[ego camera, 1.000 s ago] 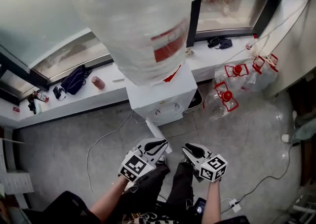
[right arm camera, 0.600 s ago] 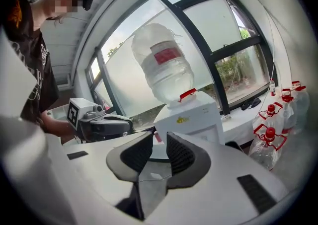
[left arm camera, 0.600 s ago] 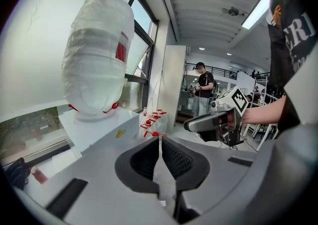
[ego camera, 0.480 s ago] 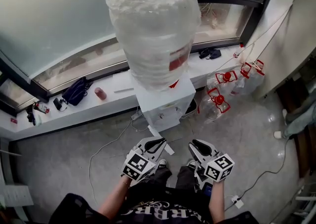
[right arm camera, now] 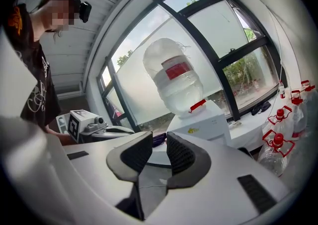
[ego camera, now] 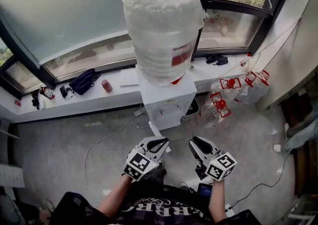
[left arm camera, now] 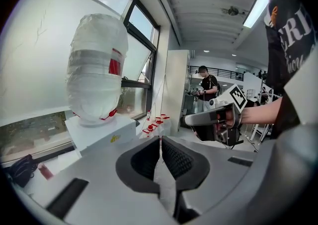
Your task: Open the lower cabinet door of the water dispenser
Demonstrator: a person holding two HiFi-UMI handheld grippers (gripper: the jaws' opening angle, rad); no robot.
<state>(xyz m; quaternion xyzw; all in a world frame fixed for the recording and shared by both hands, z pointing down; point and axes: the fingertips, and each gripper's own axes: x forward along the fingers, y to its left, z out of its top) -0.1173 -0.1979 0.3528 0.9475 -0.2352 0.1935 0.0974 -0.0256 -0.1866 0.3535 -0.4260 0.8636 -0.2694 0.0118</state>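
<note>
head view: the water dispenser (ego camera: 166, 102) stood on the floor (ego camera: 74, 139) against the low white counter (ego camera: 59, 107) under the windows, with a wrapped bottle (ego camera: 161, 25) upside down on top. a narrow white panel (ego camera: 155, 130) stuck out from the foot of the dispenser toward me; i could not tell whether it was the lower cabinet door. my left gripper (ego camera: 163, 143) and right gripper (ego camera: 195, 143) were side by side in front of the dispenser, both clear of it and pointing at it. a dark bag (ego camera: 83, 81) and a red cup (ego camera: 106, 86) lay on the counter. clear jugs with red handles (ego camera: 221, 105) stood right of the dispenser.

left gripper view: my left gripper (left arm camera: 160, 142) had its tips together, nothing between them. the dispenser (left arm camera: 102, 132) and bottle (left arm camera: 94, 70) were ahead to the left, apart from the jaws. the lower front was hidden behind the gripper body. my right gripper (left arm camera: 191, 118) showed at the right.

right gripper view: my right gripper (right arm camera: 160, 144) had its jaws a little apart and empty. the dispenser (right arm camera: 203, 122) and bottle (right arm camera: 174, 80) stood ahead, untouched, with the jugs (right arm camera: 278, 134) at the right and my left gripper (right arm camera: 119, 130) at the left.
</note>
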